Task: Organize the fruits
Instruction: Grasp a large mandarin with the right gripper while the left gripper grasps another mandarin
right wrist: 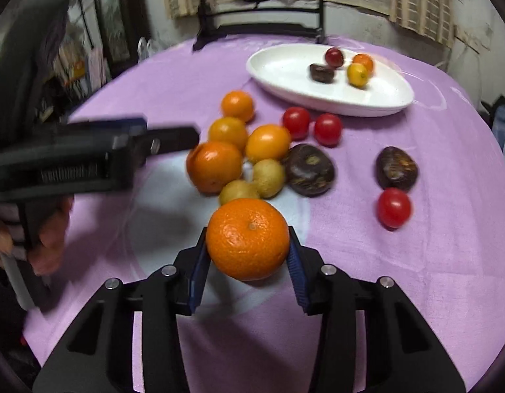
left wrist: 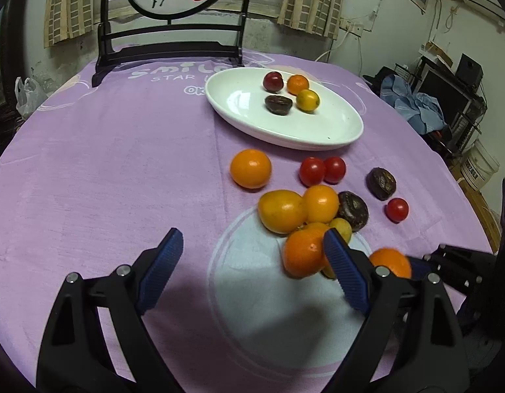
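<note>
My right gripper (right wrist: 248, 258) is shut on a mandarin orange (right wrist: 248, 239), just off the purple cloth; it also shows in the left wrist view (left wrist: 390, 262). My left gripper (left wrist: 252, 252) is open and empty, left of the fruit pile, its right finger against another mandarin (left wrist: 303, 252). Loose oranges (left wrist: 250, 168), cherry tomatoes (left wrist: 313, 171) and dark fruits (left wrist: 381, 183) lie on the cloth. A white oval plate (left wrist: 334, 127) farther back holds several fruits (left wrist: 307, 100); the plate also shows in the right wrist view (right wrist: 285, 68).
A dark wooden stand with a round painted screen (left wrist: 173, 42) stands at the table's far edge. The left gripper body and the hand holding it (right wrist: 72, 160) are at the left of the right wrist view. The table edge drops off at right (left wrist: 475, 216).
</note>
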`<state>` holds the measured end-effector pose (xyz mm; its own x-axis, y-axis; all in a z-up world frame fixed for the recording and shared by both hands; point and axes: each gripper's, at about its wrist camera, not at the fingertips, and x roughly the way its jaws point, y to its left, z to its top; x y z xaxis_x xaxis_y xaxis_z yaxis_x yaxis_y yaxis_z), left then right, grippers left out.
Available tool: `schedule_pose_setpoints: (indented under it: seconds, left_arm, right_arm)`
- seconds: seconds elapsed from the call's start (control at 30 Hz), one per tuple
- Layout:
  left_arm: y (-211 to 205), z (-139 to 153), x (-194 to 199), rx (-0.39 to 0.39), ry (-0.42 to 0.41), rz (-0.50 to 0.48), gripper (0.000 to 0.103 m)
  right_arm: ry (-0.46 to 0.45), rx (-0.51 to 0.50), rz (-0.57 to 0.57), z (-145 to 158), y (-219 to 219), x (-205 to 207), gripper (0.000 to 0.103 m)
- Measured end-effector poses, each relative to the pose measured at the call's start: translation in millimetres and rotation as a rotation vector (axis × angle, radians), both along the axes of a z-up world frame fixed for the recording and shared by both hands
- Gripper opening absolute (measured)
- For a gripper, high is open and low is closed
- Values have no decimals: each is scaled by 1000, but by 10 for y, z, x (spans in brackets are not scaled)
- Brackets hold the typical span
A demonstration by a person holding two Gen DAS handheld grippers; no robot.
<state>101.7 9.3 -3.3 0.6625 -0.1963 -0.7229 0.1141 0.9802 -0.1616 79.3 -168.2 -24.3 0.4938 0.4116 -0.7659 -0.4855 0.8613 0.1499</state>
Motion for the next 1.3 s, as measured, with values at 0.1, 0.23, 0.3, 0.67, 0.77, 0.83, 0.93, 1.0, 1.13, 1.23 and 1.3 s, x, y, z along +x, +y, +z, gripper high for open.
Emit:
schedule_pose_setpoints:
  seconds: [0.1,0.23,0.3,0.67,0.77,0.83,0.93,1.0,1.13,1.23,1.3]
  left_arm:
    - [-74,-37,-7,0,19,-28,89]
    - [-114,-92,22,-39,60,-34,89]
    - [-131,-131,57,-48,86,-14,89]
    - [-424,-183,192,-45,113,-63,62]
    - [-468,-178,183,-54,111,-73,55]
    - [-462,-170,155,-54,109,-67,54]
    - [-442,-144,79,-59,113,-69,52]
    - [-428,-138,23,-59,107,-73,51]
    - [-363,-163,-63,-107,128,-68,59]
    - [-319,-169,-121,-132,140,-83,64]
    - [-291,-130,-177,-127,116,-100,64]
  right_arm:
    - [-11,22,-45,40,-163,22,44]
    - [-12,36,-66,40,-259,40,44]
    - [-27,49,-65,77,-291,12,44]
    - [-54,56,-32,112,-271,-58,44]
    - [-48,58,-38,98,-280,-41,44]
    - [-43,56,-42,87,-284,-33,44]
    - [-45,53,-46,82,-286,-33,44]
    - [-45,50,-47,75,-284,-30,44]
    - [-37,46,-56,57,-296,-9,45]
    - [-35,50,-64,51,-318,2,45]
    - [-35,52,-65,52,-327,4,45]
